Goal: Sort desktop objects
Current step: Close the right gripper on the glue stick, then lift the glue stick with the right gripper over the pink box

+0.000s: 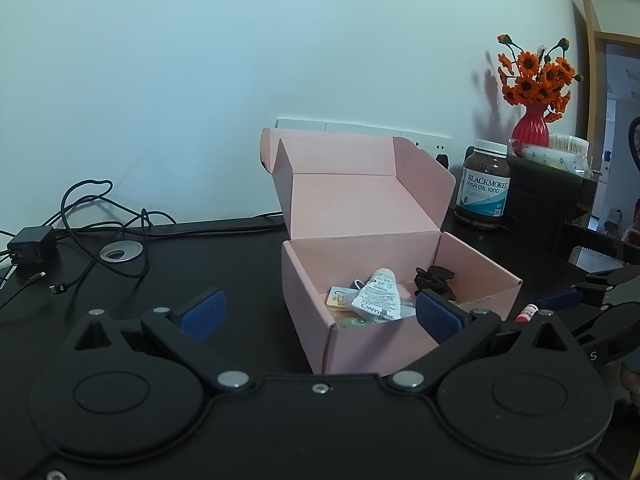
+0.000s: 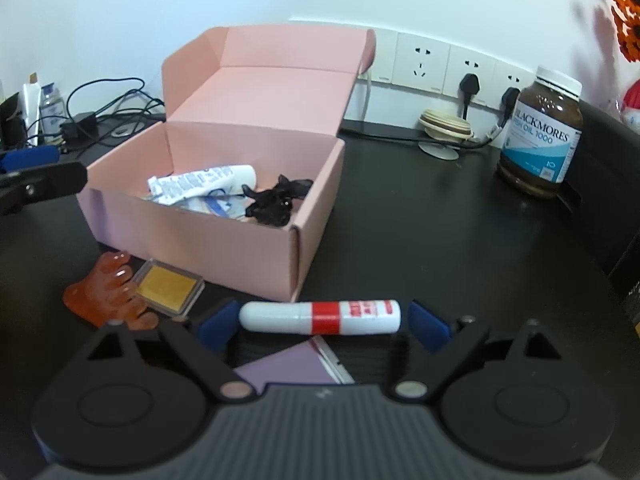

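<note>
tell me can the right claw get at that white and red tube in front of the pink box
Probably yes. The white and red tube lies crosswise between the right claw pads, which are not yet pressing on it. Nothing lies between them, and the pink box sits behind.

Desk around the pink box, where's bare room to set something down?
Free: dark desk between the pink box and the fish oil jar. Crowded: the box's front, with orange clip, yellow pad and white tube.
</note>
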A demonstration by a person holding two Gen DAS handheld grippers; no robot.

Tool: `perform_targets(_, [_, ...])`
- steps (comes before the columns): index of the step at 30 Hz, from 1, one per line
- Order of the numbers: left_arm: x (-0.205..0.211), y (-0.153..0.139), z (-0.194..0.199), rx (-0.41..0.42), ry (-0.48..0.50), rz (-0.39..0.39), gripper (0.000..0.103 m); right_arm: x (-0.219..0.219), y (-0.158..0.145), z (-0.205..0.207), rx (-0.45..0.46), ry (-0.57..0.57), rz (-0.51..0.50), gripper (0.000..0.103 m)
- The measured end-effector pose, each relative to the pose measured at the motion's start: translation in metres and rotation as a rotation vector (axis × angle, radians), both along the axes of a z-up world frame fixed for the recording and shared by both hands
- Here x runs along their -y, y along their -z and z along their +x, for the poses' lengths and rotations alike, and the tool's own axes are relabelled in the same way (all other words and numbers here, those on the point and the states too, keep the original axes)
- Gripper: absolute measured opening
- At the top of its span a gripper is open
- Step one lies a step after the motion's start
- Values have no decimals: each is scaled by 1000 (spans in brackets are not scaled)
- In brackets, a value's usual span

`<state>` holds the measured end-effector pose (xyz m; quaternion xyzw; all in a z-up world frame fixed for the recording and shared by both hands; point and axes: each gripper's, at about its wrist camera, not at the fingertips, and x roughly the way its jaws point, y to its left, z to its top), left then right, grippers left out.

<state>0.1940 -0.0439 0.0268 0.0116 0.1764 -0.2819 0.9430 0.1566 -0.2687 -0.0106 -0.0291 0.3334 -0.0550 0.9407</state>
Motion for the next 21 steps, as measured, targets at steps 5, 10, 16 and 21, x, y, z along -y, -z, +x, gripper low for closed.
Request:
perform_targets(5, [0,0,1,-2,-3,-3,103,-1,0,-1,1,-6,5,85])
perform_targets(10, [-2,0,2,-11,-9,-12,103,-2,1,-2,9,8,8,85])
perform_targets(16, [-2,1,3,-13,-7,-13,103,0,-1,-6,35,20,28,85])
perform_targets(21, [-1,1,2,-8,-4,-8,103,-1,-4,-9,43,14,28,85])
